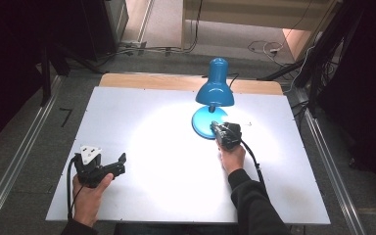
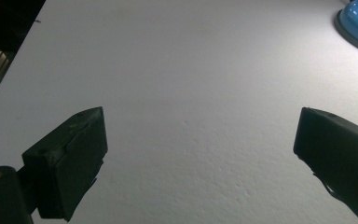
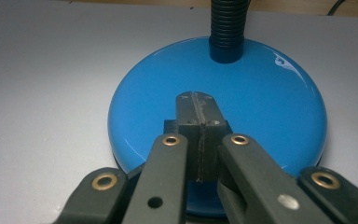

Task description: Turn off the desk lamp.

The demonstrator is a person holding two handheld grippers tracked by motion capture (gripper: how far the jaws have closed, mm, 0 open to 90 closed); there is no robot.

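With its 2 jaws pressed together on the lamp base [image 3: 261,98], the right gripper [image 3: 196,100] should push straight down, while the left gripper [image 1: 120,164] rests spread, near left.

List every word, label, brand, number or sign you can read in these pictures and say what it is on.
None can be read. The blue desk lamp, its round base and black flexible neck are plain, with no print or sticker. The white table is blank. The right gripper, its jaws shut over the base, and the left gripper bear rivets and holes but no lettering.
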